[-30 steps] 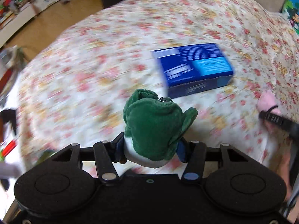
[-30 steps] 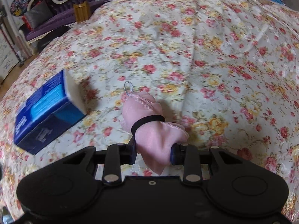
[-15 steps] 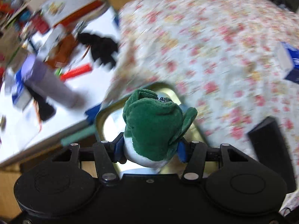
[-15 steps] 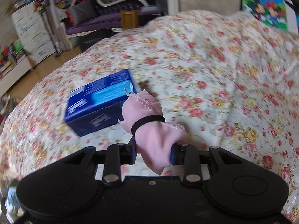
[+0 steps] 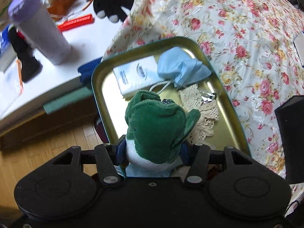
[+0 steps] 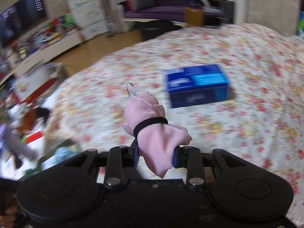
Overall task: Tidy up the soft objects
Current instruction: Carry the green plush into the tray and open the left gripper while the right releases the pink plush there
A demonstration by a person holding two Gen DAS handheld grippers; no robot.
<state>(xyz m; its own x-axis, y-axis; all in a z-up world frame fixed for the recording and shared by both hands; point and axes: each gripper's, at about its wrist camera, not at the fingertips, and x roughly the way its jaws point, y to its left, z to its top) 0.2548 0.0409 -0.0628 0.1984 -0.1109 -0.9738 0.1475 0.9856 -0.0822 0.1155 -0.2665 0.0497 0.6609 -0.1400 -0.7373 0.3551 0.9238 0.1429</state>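
My left gripper point(image 5: 152, 152) is shut on a green and white plush toy point(image 5: 157, 125) and holds it above the near end of a gold metal tray point(image 5: 98, 87) at the bed's edge. In the tray lie a white tissue pack point(image 5: 136, 76), a blue face mask point(image 5: 182, 66) and a cream lace cloth point(image 5: 201, 114). My right gripper point(image 6: 155, 156) is shut on a pink cloth bundle point(image 6: 155, 133) tied with a black band, held above the floral bedspread point(image 6: 228, 133). The tray shows blurred at the lower left of the right wrist view point(image 6: 60, 152).
A blue box point(image 6: 197, 85) lies on the bed beyond the pink bundle. Left of the tray stands a white table point(image 5: 91, 34) with a purple-lidded tumbler point(image 5: 39, 30), a red comb point(image 5: 76, 21) and black items. A black block point(image 5: 290, 140) sits at the right edge. Wooden floor lies below.
My left gripper swung left from over the blue box to over the tray, still holding the plush. My right gripper lifted and turned left with the pink bundle; the blue box now lies to its right.
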